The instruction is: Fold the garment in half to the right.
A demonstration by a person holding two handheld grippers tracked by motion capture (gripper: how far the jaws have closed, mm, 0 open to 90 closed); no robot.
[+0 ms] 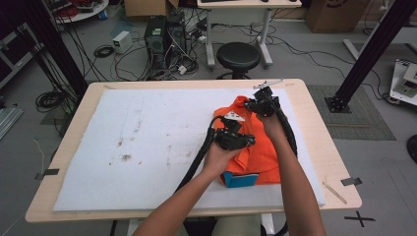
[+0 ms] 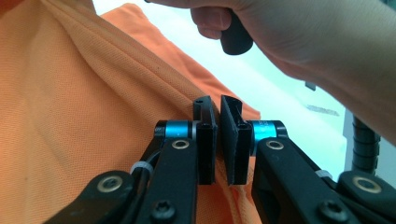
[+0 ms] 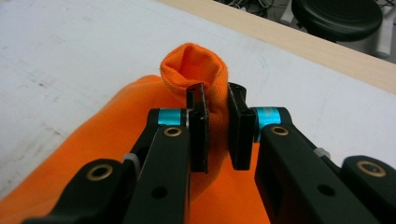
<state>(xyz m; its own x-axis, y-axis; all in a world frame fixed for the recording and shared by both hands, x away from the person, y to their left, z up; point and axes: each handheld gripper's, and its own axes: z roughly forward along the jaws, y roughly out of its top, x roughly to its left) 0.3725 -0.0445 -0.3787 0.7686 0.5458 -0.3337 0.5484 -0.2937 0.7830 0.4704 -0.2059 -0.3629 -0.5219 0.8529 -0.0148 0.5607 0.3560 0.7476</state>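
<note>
Left gripper pinching orange shirt | right gripper pinching fold

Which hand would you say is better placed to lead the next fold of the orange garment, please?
Probably the right: the right gripper pinches a bunched end of the orange garment at its far edge, free to swing. The left gripper is clamped mid-cloth, better suited to anchoring.

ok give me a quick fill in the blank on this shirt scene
1. Both claws are shut on the ____ polo shirt.
2. The right claw pinches a bunched fold of ____.
3. The shirt lies on a ____ mat that covers the wooden table.
4. Beyond the table's far edge stands a black ____.

Missing words: orange; fabric; white; stool
</note>
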